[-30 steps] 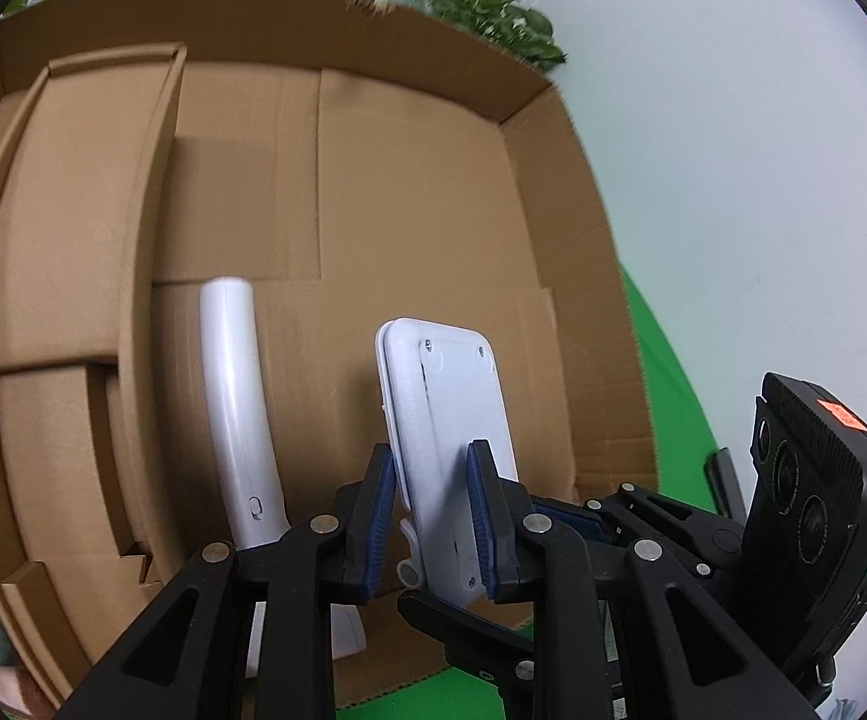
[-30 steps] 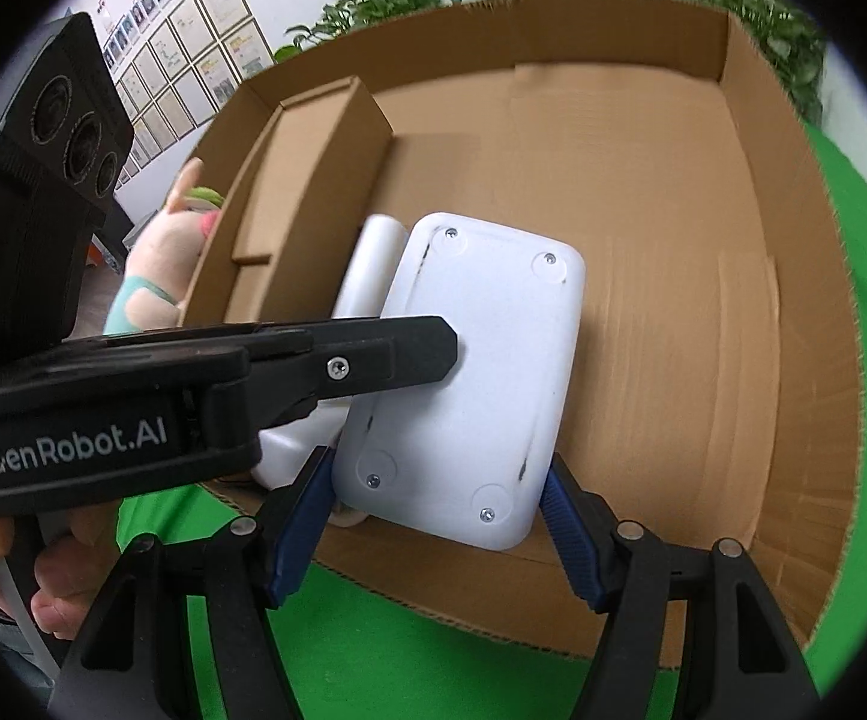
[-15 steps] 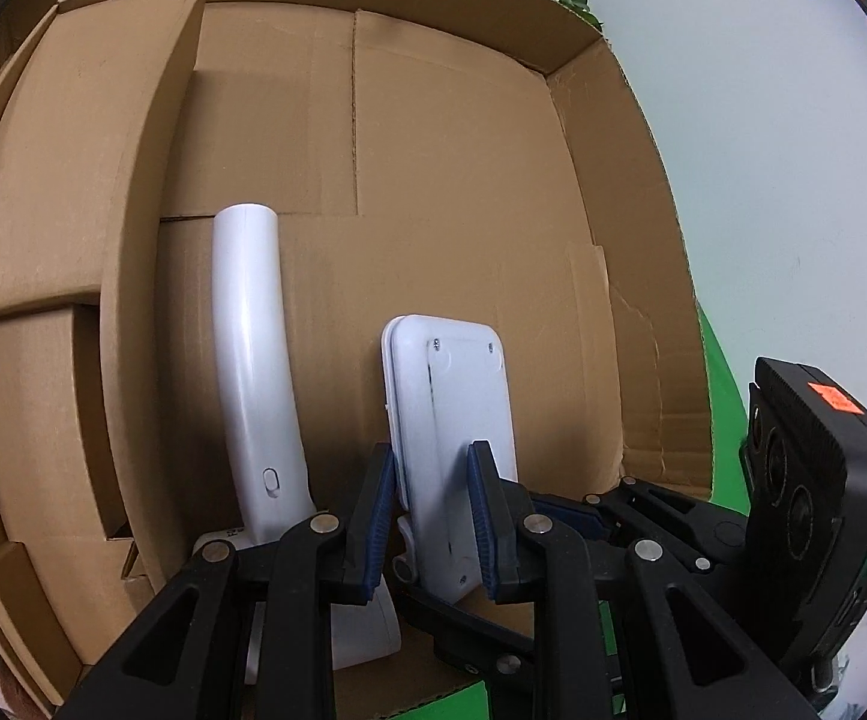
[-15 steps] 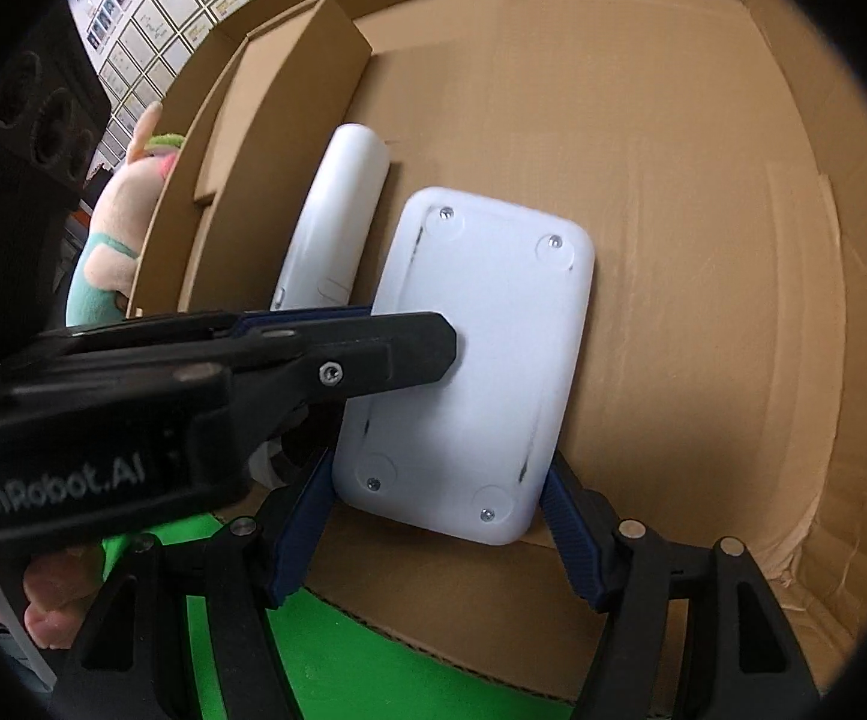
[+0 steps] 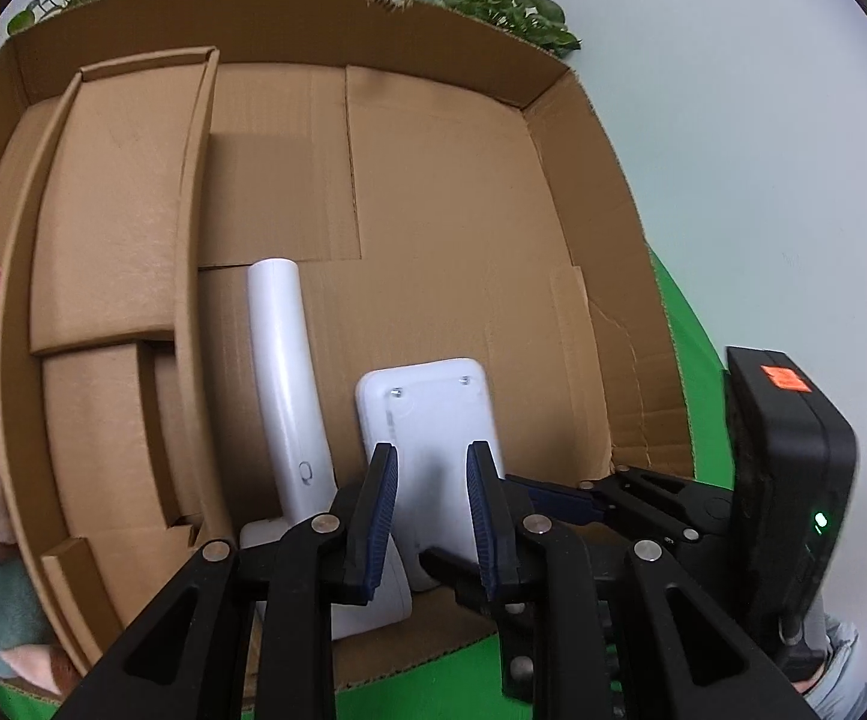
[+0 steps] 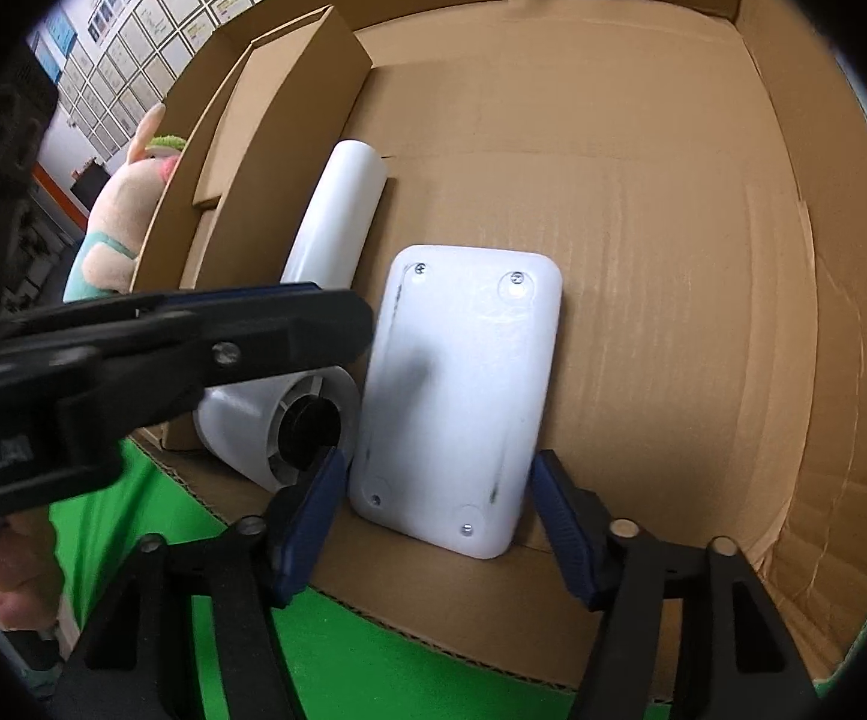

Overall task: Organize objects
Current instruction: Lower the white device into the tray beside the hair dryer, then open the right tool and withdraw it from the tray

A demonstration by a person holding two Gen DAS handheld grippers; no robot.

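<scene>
The big brown cardboard box (image 6: 643, 210) sits on a green cloth (image 6: 373, 660). The flat white plastic slab with rounded corners and small screws (image 6: 463, 384) lies on the box floor, close to the near wall. It lies back side up. At its 9 o'clock side lies a white plastic hair dryer with a long handle (image 6: 343, 222), just beside it. Past the dryer, at 10 o'clock, stands a tall cardboard divider (image 6: 289, 90). A soft pink and green plush toy (image 6: 121, 204) waits outside the box at 9 o'clock.

The right gripper (image 6: 436, 516) reaches over the near wall. Its jaws have just been closing. They stand half wide, and the near end of the slab is between them. The blue pads (image 6: 559, 516) are very close to its two long sides, but a thin gap shows on each side, so they are not squeezing it.

The left gripper (image 5: 433, 510) comes in from 9 o'clock. Its jaws are almost together. Its tip ends right at the slab's 9 o'clock edge. I cannot tell if it touches.

The slab looks hard and stiff, so it will not bend. It looks smooth, so it could slip. It looks rather light. It may crack if dropped. I think the best place to hold it is across its two long sides, near the middle. The floor at 3 o'clock is bare.
</scene>
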